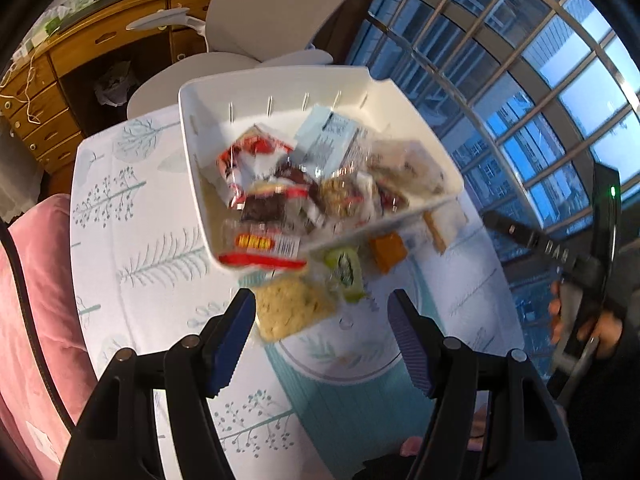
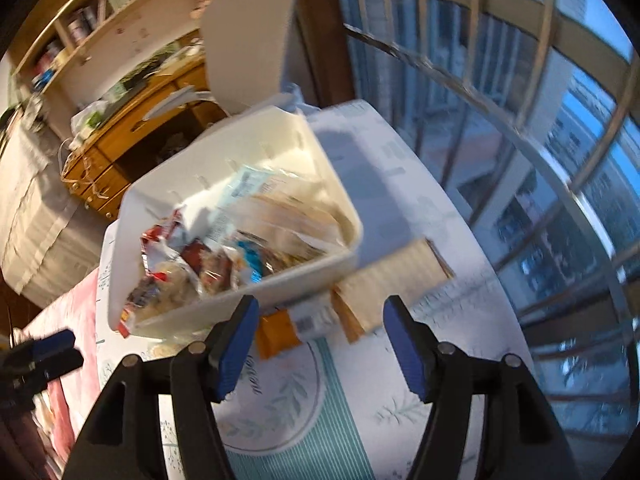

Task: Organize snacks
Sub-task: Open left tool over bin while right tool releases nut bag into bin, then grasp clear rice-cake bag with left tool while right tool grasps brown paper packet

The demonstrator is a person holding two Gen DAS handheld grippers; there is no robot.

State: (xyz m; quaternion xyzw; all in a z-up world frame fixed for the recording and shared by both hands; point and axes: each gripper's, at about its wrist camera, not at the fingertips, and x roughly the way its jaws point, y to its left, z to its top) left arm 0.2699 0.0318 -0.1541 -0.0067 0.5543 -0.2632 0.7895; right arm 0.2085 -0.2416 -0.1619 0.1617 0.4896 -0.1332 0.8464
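A white bin point(image 1: 196, 148) holds several snack packs, among them a red packet point(image 1: 248, 156) and a pale blue one point(image 1: 328, 136). In front of it on the table lie a pale yellow snack pack point(image 1: 292, 308), a green packet point(image 1: 346, 272) and an orange packet point(image 1: 387, 254). My left gripper point(image 1: 322, 332) hangs open above the table, just short of the yellow pack, with nothing between its fingers. My right gripper point(image 2: 318, 344) is open and bare too, near the bin point(image 2: 132, 216), with the orange packet point(image 2: 276, 332) and a flat tan pack point(image 2: 396, 276) beyond it.
The round table point(image 1: 132, 240) has a white leaf-print cloth. A pink cushion point(image 1: 36, 280) is at its left, a white chair point(image 1: 260, 20) and a wooden desk point(image 1: 80, 52) behind, and a barred window point(image 1: 520, 80) on the right. A hand point(image 1: 600, 332) holds the other gripper's handle.
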